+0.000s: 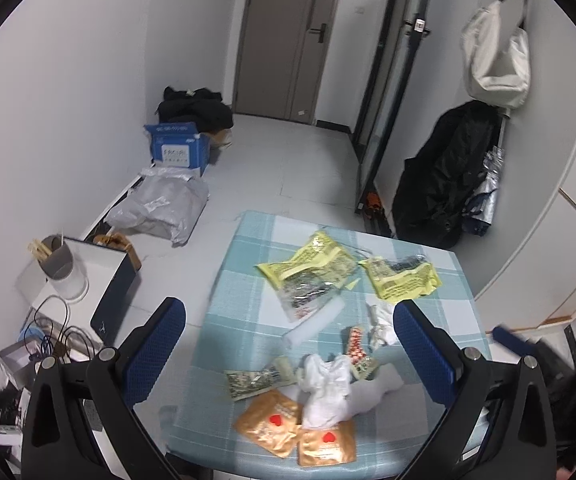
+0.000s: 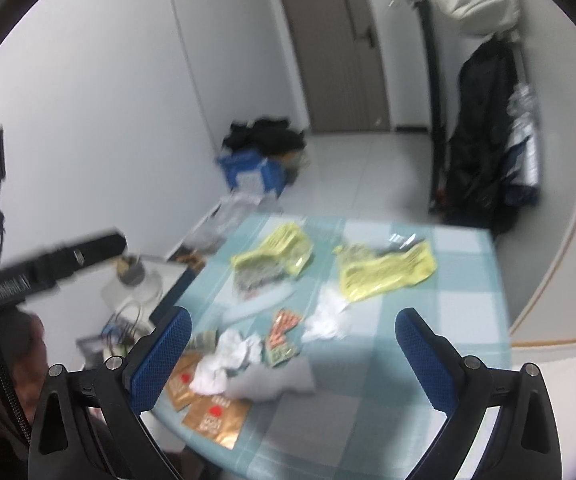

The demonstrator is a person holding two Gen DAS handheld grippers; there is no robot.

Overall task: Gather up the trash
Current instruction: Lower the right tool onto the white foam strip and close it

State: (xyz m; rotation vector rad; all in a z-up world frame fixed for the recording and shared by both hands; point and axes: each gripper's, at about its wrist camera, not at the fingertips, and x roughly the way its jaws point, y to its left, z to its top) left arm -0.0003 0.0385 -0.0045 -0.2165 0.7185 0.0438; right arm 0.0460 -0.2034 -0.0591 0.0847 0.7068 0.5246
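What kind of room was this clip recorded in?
Likely the entry area of a small flat: a closed door, coats hanging on the wall, boxes on the floor, and a small table strewn with wrappers.

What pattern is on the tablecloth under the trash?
The cloth table cover is a light teal and white check, sharpest in the left wrist view.

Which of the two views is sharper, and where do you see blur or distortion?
Left wrist view: mostly sharp; yellow wrappers on the checked tablecloth readable, fisheye bends the door. Right wrist view: blurred throughout, wrappers smeared, likely motion.
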